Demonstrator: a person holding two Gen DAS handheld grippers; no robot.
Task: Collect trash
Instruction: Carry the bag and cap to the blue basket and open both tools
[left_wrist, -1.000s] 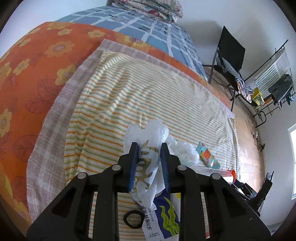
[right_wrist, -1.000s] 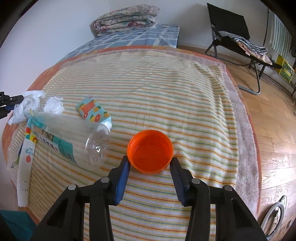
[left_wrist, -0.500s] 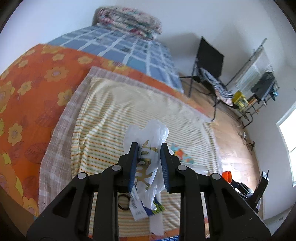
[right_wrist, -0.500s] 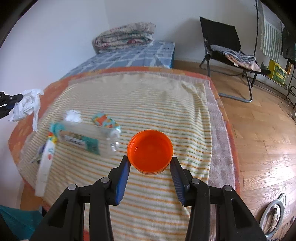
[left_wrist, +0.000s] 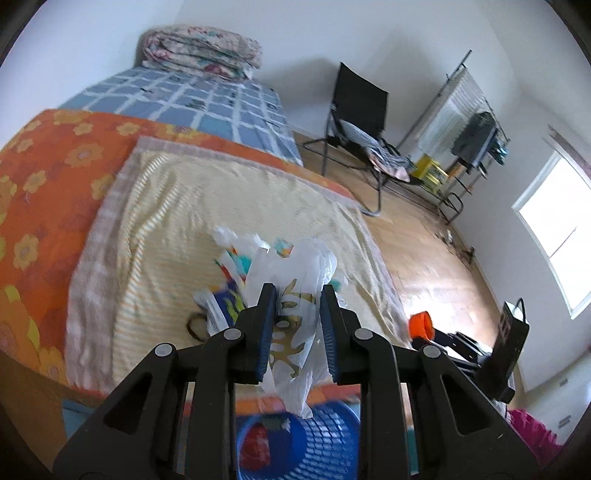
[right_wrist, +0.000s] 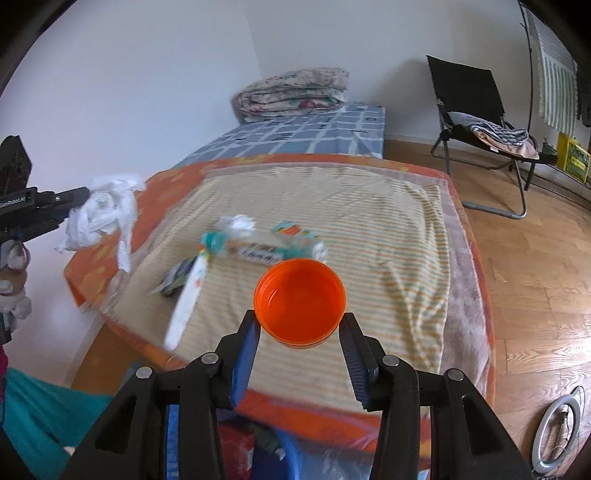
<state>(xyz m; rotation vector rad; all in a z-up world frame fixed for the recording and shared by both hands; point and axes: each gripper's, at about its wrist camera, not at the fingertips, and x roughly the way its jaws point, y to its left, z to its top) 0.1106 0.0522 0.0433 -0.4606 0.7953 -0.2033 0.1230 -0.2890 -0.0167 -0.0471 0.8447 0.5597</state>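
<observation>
Presently both grippers are loaded and held above the bed's near edge; the left gripper (left_wrist: 298, 314) is clamped on a white plastic bag (left_wrist: 295, 284), which bunches above the pads and hangs below them in a loose tail; in the right wrist view the same bag (right_wrist: 99, 214) shows as a crumpled bundle at the tip of that gripper (right_wrist: 79, 195), off the bed's left corner. The right gripper (right_wrist: 300, 339) grips an orange cup (right_wrist: 300, 301) by its sides, mouth facing the camera, both pads against its wall. A blue basket (left_wrist: 317, 443) stands on the floor directly under the left gripper, something red inside it; the bag's tail hangs over its rim. Remaining trash lies on the striped blanket (right_wrist: 369, 229): a clear bottle (right_wrist: 258, 251) on its side, a white tissue (right_wrist: 236, 223) just behind it, a white tube (right_wrist: 186, 306) near the front edge, a dark wrapper (right_wrist: 177, 278) beside the tube; details blurred. A black chair (right_wrist: 476, 107) stands on the wooden floor beyond the bed.
</observation>
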